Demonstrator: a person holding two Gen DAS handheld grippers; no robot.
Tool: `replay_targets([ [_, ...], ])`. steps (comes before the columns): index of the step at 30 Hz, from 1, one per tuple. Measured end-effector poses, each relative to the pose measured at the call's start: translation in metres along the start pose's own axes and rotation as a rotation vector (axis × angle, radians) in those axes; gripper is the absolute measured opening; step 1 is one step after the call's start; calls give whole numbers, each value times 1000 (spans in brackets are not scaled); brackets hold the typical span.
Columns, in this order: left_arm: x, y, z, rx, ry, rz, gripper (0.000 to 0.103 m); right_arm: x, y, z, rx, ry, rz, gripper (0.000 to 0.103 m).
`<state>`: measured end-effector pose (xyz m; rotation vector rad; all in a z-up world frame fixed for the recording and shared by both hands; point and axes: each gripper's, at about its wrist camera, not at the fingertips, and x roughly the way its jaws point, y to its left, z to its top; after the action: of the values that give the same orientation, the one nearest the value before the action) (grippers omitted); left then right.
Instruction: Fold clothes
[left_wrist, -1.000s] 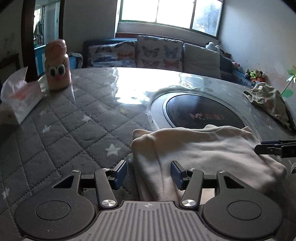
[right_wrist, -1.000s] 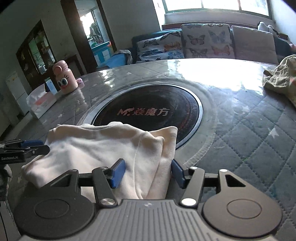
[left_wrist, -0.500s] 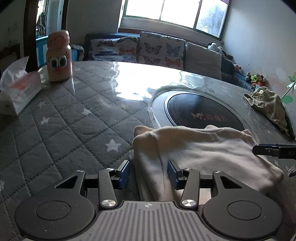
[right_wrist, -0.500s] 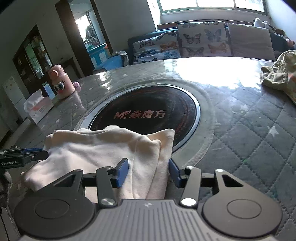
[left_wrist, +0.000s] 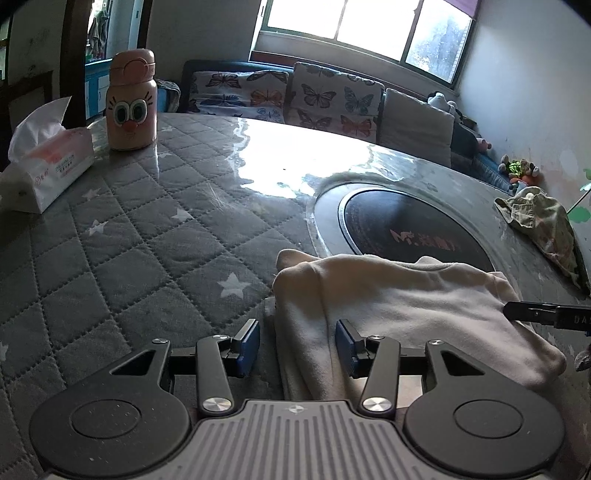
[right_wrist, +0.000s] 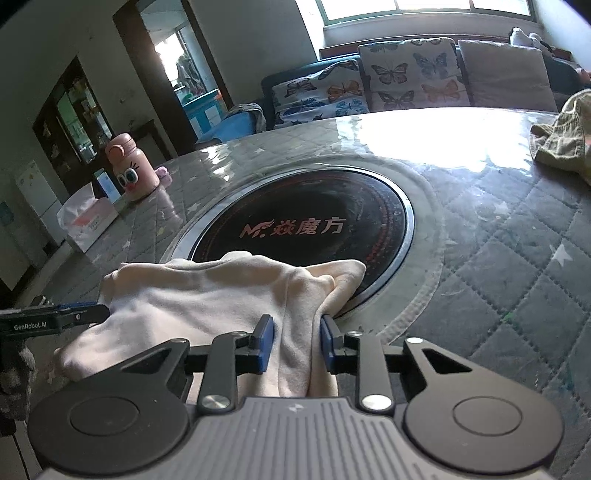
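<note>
A folded cream garment (left_wrist: 406, 302) lies on the quilted grey table cover (left_wrist: 147, 236), its far edge over the round black cooktop (left_wrist: 406, 229). My left gripper (left_wrist: 297, 347) is open around the garment's left edge; its left pad stands clear of the cloth. In the right wrist view, the jaws of my right gripper (right_wrist: 295, 343) are closing, and both blue pads press a bunched fold at the right edge of the garment (right_wrist: 192, 295). Each gripper's tip shows in the other view: the right gripper (left_wrist: 546, 314) and the left gripper (right_wrist: 55, 317).
A pink bottle with cartoon eyes (left_wrist: 131, 107) and a tissue box (left_wrist: 48, 162) stand at the table's far left. A crumpled olive garment (left_wrist: 543, 225) lies at the far right. Behind the table is a sofa with butterfly cushions (left_wrist: 332, 99).
The right jaws have narrowed onto the garment's right fold, bunching it. The left jaws came in a little around the left edge. Neither hand has shifted.
</note>
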<state>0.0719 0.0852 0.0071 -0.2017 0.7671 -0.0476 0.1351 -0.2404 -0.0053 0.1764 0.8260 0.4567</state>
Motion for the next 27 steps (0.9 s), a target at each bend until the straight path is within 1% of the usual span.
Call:
replay_targets([
  [7,2,1,-1,-17,-2,-27,45,1,-1,-1,12,-5,3,28],
  [9,2,3,-2,-27,-5,-46,37,0,-1,-2,16,-7,5,28],
  [10,2,3,-2,-34,-2,-56,35,0,-1,-2,15,-8,5,28],
  [11,3,3,-2,-42,2,-65,26,0,-1,-2,13,-8,3,28],
  [12,4,2,-2,-49,6,-74,23,-1,0,-2,13,-10,2,26],
  [14,4,0,-1,-51,6,-79,18,-2,1,-3,10,-15,0,23],
  [16,1,-4,-1,-45,-3,-74,17,-5,3,-4,6,-27,-1,18],
  [18,-3,-7,-1,-31,-17,-72,16,-9,5,-4,2,-40,-5,8],
  [22,-15,-16,4,2,-59,-87,15,-18,9,-2,-10,-60,-4,8],
  [27,-27,-21,14,21,-101,-103,15,-30,26,7,-56,-97,20,7],
])
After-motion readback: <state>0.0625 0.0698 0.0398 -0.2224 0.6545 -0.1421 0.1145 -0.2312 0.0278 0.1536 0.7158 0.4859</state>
